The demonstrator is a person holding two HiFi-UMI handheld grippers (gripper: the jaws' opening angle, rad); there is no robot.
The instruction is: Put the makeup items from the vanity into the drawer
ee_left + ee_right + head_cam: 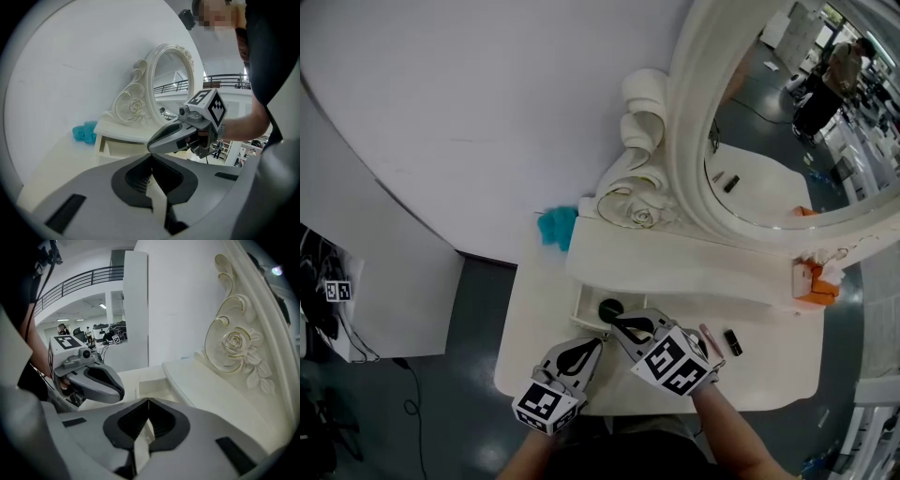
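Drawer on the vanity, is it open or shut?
Open: the drawer stands pulled out, and its white inside shows from above in the head view.

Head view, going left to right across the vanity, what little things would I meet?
Teal fluffy thing, round black item, pink stick, small black item, orange thing.

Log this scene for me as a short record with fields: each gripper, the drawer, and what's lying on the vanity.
left gripper: jaws shut, nothing between them
right gripper: jaws shut, nothing between them
drawer: open, round black item inside
vanity top: pink stick and small black item, side by side
elsewhere: teal object at left, orange object at right
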